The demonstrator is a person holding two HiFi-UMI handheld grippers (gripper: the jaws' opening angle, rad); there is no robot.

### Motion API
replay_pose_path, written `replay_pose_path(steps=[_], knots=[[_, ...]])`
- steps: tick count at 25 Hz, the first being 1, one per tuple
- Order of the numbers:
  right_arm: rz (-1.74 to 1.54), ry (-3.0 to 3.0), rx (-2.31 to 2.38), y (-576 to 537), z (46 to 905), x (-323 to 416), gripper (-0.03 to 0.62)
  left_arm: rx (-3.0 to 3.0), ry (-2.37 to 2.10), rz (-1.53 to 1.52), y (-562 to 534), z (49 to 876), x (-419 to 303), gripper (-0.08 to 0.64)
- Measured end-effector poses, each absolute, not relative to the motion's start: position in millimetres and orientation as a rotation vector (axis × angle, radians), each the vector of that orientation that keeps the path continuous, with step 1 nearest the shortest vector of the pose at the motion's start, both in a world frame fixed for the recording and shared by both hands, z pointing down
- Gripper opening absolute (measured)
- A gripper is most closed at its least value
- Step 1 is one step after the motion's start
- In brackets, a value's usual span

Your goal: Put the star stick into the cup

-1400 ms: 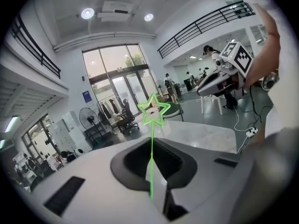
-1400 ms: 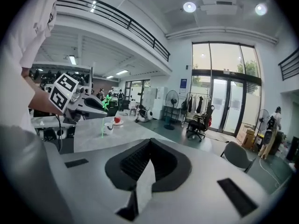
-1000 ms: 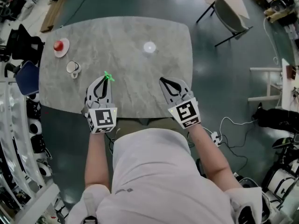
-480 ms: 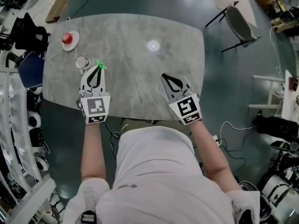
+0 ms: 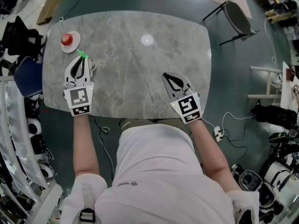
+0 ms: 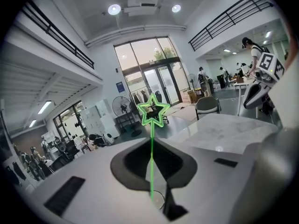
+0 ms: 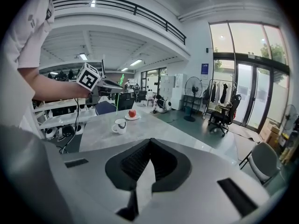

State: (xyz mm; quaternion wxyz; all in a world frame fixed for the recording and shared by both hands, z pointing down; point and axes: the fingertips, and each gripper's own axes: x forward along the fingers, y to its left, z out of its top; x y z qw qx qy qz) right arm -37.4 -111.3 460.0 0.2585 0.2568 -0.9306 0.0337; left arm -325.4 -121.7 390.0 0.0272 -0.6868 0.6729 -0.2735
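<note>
Star stick (image 6: 151, 125) stood upright, star uppermost, pinched by the left hand-held gripper (image 5: 82, 59) close above the cup (image 7: 120, 125) at the desk's (image 5: 135, 69) left end, likely for a straight drop. Right hand-held gripper (image 5: 171, 80) hovered pressed together, empty.

The star stick (image 6: 152, 111) is bright green. The cup (image 7: 120, 125) is white. The table (image 5: 140, 78) is grey with pale marbled veining. By its far left corner, a red apple (image 5: 67, 38) lies on a white saucer (image 5: 76, 42). The left gripper (image 5: 80, 59) and right gripper (image 5: 167, 76) are pale grey with black pads and black-and-white square markers.
</note>
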Motion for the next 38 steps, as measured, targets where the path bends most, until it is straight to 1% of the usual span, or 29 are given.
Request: replay_pose_path(steps=[7, 14, 27, 38], knots=[[0.144, -2.478, 0.744, -103.3, 474.2, -81.0, 0.008, -2.232, 2.087, -0.762, -139.3, 407.3, -376.1, 0.014], [0.188, -2.427, 0.808, -102.1, 489.2, -87.6, 0.008, -2.343, 2.109, -0.719, -157.0, 443.0, -391.6, 0.014], [0.244, -2.345, 0.832, -95.0, 512.4, -88.3, 0.008, -2.456, 2.149, -0.776, -159.8, 513.9, -401.8, 0.015], [0.254, -2.308, 0.829, -86.4, 520.2, -89.4, 0.008, -2.484, 2.112, -0.805, -152.2, 540.8, -396.4, 0.015]])
